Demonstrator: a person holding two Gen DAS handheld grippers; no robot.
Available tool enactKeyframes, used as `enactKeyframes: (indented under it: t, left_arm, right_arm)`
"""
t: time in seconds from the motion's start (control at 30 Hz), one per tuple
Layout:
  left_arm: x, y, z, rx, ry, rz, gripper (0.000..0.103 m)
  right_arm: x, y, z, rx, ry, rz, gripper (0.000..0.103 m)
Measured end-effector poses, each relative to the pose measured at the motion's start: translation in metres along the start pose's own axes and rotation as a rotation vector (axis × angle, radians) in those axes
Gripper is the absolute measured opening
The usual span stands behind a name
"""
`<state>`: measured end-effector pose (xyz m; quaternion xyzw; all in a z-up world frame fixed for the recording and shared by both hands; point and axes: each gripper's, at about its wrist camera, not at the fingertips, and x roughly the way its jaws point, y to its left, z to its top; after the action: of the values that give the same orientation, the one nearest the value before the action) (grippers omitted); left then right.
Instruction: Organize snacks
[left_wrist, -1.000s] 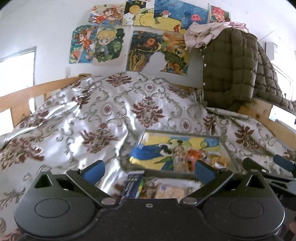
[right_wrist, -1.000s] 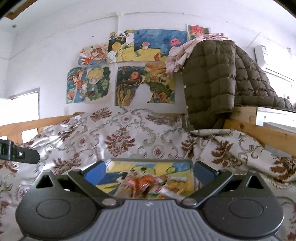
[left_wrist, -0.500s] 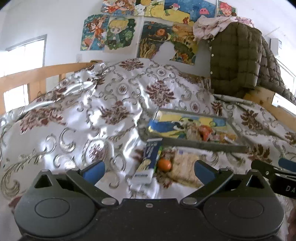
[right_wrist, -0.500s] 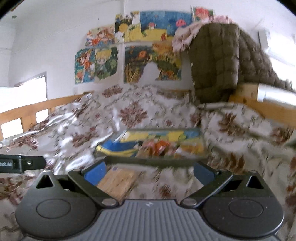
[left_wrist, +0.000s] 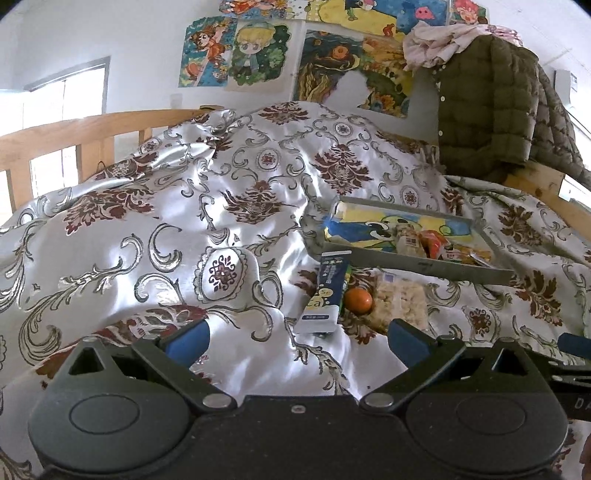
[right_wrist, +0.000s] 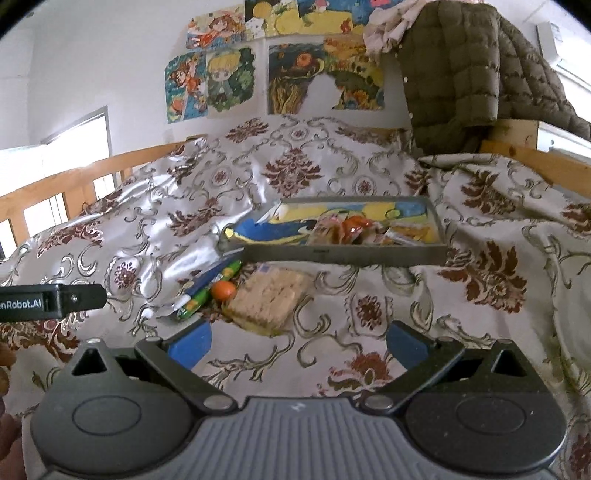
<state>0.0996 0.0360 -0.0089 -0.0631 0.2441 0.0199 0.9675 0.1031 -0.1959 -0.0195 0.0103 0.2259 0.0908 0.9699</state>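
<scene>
Here, on a patterned bedspread (left_wrist: 229, 206), you hold both grippers back from the snacks: the left gripper (left_wrist: 297, 338) and the right gripper (right_wrist: 297, 338) each stand wide open with nothing between the blue pads. The tray (right_wrist: 343, 254), your landmark, already carries a heap of wrappers at its right end. Just in front of the tray, on the cloth, three things are left out: a blue and white carton (left_wrist: 327, 291), a small orange fruit (left_wrist: 357, 300) touching the carton, and a clear bag of pale crackers (right_wrist: 269, 295) beside the fruit. The likely trouble lies in the soft, creased satin: press down on it and the fruit may roll away from the tray, or the carton may slide into a fold. The cracker bag looks brittle inside, so a hard squeeze could crush it. The tray also seems to sit unevenly on the bedding, and a nudge against its front wall might tip the wrappers out. From the right view the carton is half buried in a fold and shows a green edge, so its full shape is unclear. The heap in the tray is too jumbled to count.
</scene>
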Motion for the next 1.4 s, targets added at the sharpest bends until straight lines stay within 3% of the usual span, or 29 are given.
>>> enactKeyframes:
  t: [1.07, 1.4]
  left_arm:
    - [0.043, -0.004, 0.018, 0.106, 0.050, 0.006, 0.102]
    - [0.083, -0.012, 0.036, 0.144, 0.075, -0.005, 0.102]
  right_arm:
    - [0.025, 0.012, -0.001, -0.037, 0.059, 0.061, 0.103]
    - [0.055, 0.022, 0.012, -0.150, 0.094, 0.103, 0.103]
